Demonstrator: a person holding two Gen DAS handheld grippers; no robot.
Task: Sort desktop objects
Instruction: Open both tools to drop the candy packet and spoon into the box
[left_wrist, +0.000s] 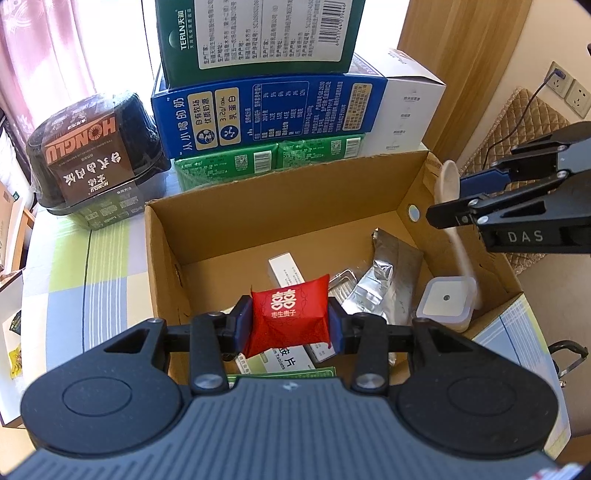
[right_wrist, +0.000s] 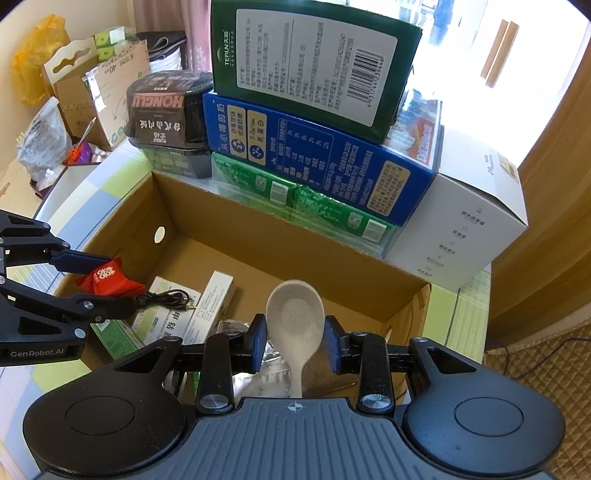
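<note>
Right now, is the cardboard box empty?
No, the cardboard box already holds medicine boxes, a foil packet and a small white container.

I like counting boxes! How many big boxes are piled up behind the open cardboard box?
4 in the pile: dark green box on top, blue milk box under it, green shrink-wrapped packs at the bottom, white box beside them. More could hide behind.

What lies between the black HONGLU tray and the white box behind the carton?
In the right wrist view, between the black HONGLU tray and the white box stands a stack: green packs, blue box, dark green box.
</note>
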